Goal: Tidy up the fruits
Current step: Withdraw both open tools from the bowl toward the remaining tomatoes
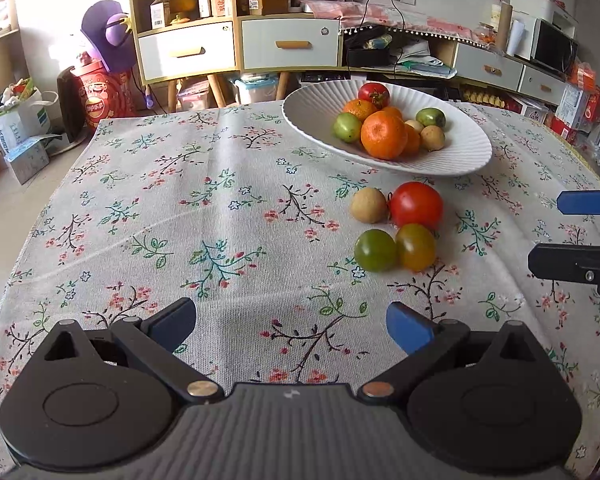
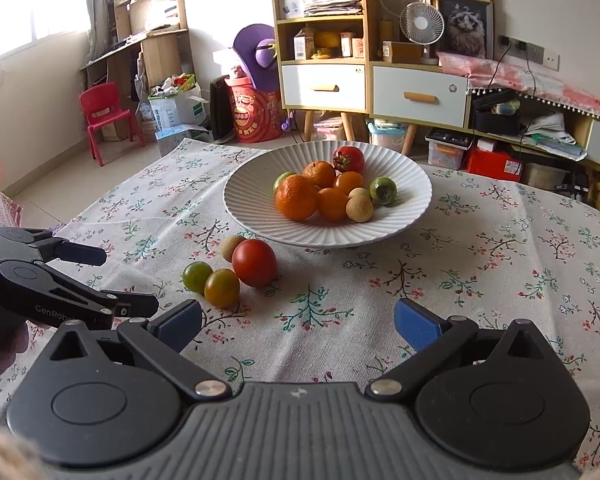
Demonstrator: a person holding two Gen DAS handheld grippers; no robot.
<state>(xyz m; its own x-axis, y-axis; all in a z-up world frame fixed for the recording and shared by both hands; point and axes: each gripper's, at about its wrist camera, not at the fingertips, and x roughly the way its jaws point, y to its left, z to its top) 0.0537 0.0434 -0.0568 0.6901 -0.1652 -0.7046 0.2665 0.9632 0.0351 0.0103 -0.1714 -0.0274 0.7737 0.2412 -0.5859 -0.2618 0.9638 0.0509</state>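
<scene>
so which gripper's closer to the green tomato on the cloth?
Left, probably. The green tomato sits just past the left gripper. The right gripper is further back, with the tomato off to its left.

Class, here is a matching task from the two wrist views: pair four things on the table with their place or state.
Things:
1. large red tomato
2. white ribbed plate
3. big orange mandarin
4. left gripper

Place or state:
A. open, holding nothing
B. on the cloth, beside a tan fruit
C. in the plate, at the front of the pile
D. holds a pile of fruit

Pairs: 1-B, 2-D, 3-C, 4-A
</scene>
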